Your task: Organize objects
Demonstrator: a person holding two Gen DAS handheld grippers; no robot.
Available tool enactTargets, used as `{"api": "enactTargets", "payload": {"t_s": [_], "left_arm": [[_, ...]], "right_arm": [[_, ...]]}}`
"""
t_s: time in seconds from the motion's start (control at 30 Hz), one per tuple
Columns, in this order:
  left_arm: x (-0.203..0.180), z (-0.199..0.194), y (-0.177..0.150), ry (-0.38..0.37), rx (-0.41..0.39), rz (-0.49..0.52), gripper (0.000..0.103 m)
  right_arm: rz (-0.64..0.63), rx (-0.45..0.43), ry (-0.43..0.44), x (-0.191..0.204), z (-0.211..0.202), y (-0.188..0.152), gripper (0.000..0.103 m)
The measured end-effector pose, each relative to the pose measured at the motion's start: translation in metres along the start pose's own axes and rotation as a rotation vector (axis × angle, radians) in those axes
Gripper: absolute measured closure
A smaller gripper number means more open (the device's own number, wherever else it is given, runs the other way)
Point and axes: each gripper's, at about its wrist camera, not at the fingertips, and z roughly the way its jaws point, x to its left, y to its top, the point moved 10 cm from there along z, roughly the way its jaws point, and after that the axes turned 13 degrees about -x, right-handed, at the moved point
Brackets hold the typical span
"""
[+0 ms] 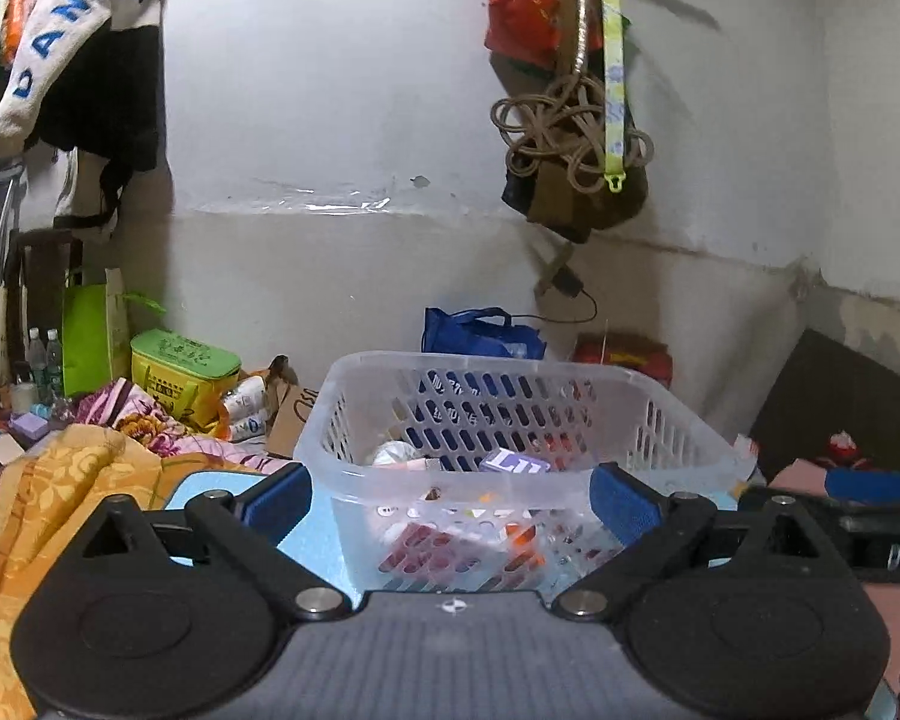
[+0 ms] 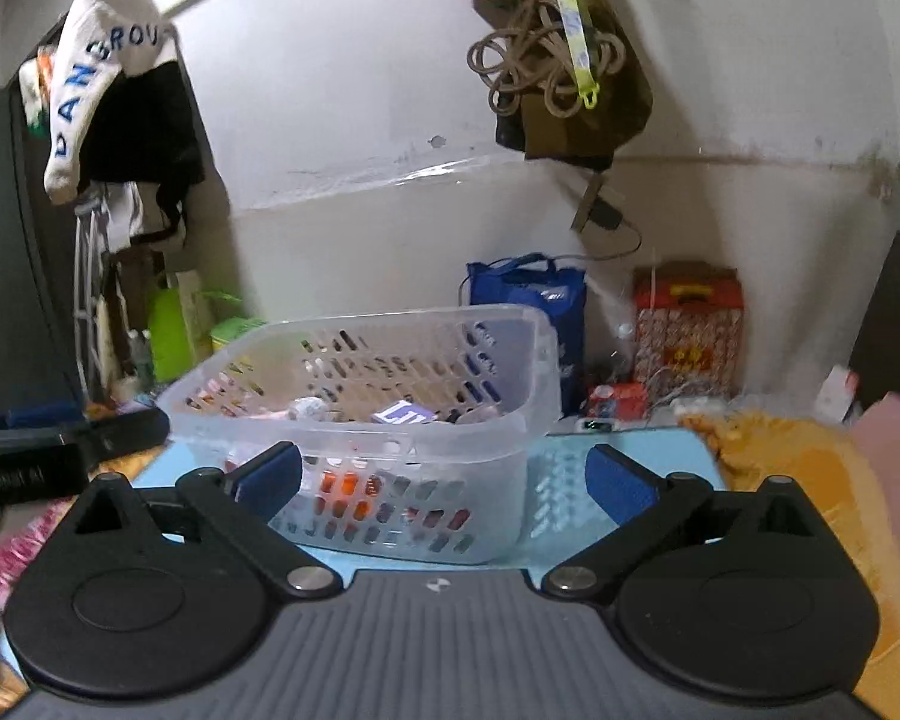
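Both grippers, left and right, hang spread apart and empty just before the clear basket on the blue mat. Small items already lie inside; nudging its light near wall could slide or tip it.

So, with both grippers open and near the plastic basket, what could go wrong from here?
1. The basket is thin, clear plastic with slotted walls. A finger of the left gripper or the right gripper might catch in a slot or tip it.
2. It sits on a light blue board among rumpled bedding, so a push may slide it off the edge.
3. Small items inside, like the purple box, could spill if it tilts.
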Motion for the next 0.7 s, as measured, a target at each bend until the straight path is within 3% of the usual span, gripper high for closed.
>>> {"api": "enactTargets", "payload": {"t_s": [0.2, 0.7], "left_arm": [[-0.007, 0.004, -0.009, 0.005, 0.026, 0.03, 0.003], [-0.02, 0.006, -0.034, -0.011, 0.085, 0.052, 0.003]], "right_arm": [[-0.015, -0.009, -0.036, -0.009, 0.004, -0.005, 0.0], [-0.04, 0.004, -0.031, -0.008, 0.0, -0.016, 0.0]]}}
